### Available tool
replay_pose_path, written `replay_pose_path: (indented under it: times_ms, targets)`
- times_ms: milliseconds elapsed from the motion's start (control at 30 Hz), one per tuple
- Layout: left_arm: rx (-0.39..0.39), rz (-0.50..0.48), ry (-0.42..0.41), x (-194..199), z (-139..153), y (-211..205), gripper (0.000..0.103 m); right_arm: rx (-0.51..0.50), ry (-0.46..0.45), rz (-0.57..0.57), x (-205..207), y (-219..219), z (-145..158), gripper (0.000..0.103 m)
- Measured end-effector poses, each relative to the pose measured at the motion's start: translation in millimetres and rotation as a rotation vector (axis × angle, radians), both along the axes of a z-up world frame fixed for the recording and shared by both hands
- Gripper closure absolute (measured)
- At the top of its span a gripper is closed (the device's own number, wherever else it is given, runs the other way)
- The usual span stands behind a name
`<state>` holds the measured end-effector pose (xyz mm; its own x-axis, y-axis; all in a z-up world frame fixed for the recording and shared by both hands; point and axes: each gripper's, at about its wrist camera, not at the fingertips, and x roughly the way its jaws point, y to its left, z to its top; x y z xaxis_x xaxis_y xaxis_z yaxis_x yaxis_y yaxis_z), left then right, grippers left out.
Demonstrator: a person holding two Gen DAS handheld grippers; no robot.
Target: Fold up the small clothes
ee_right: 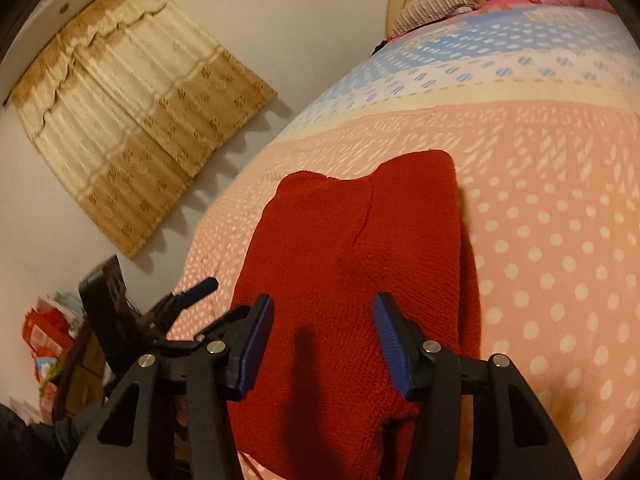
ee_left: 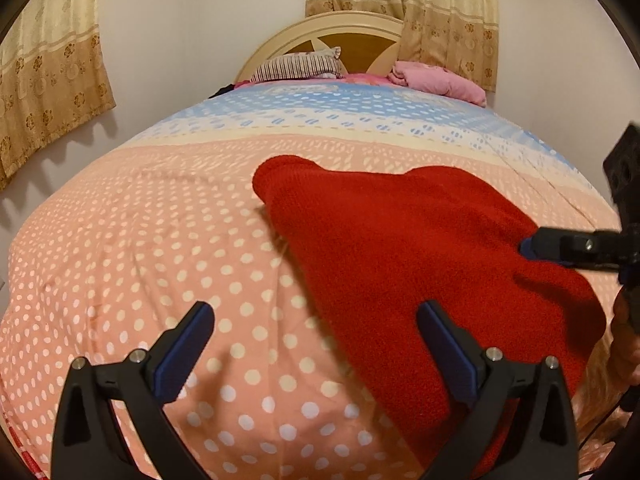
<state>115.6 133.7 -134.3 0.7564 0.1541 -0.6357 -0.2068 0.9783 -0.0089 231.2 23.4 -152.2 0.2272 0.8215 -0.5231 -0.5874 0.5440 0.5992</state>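
Note:
A red knit garment [ee_left: 400,260] [ee_right: 352,240] lies folded on the pink dotted bedspread [ee_left: 160,260] [ee_right: 560,240]. My left gripper [ee_left: 316,320] stands wide open at the garment's left edge, its right finger over the red cloth and its left finger over bare bedspread. Nothing is between its pads. My right gripper [ee_right: 324,304] hovers open over the near part of the garment, its pads apart and not pressing the cloth. In the left wrist view one finger [ee_left: 560,246] of the right gripper reaches over the garment's right side.
A striped pillow [ee_left: 298,66] and a pink bundle of cloth [ee_left: 436,80] lie by the headboard [ee_left: 320,32]. Beige curtains [ee_right: 132,120] hang on the wall left of the bed. Boxes and clutter [ee_right: 44,340] stand on the floor at the left.

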Motion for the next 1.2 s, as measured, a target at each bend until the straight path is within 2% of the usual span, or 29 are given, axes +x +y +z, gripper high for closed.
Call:
replay_pose_path:
  times_ms: [133, 333, 433, 500, 633, 767, 1200]
  targets:
    - [-0.005, 0.010, 0.003, -3, 6, -1, 0.000, 0.048, 0.010, -0.023, -4, -5, -5, 0.052]
    - [0.028, -0.032, -0.031, -14, 32, -17, 0.000, -0.009, -0.067, -0.095, -32, -7, 25, 0.050]
    - [0.020, -0.052, -0.072, -22, 49, -22, 0.000, -0.036, -0.152, -0.157, -52, -17, 47, 0.048]
    - [0.023, -0.061, -0.102, -28, 61, -25, 0.000, -0.076, -0.247, -0.217, -69, -23, 65, 0.044]
    - [0.031, -0.074, -0.135, -34, 73, -30, 0.000, -0.126, -0.380, -0.274, -96, -29, 90, 0.041]
    - [0.028, -0.082, -0.155, -37, 80, -30, 0.000, -0.156, -0.452, -0.290, -113, -30, 104, 0.040]
    - [0.059, -0.097, -0.181, -42, 88, -38, 0.000, -0.166, -0.485, -0.332, -120, -40, 115, 0.039]
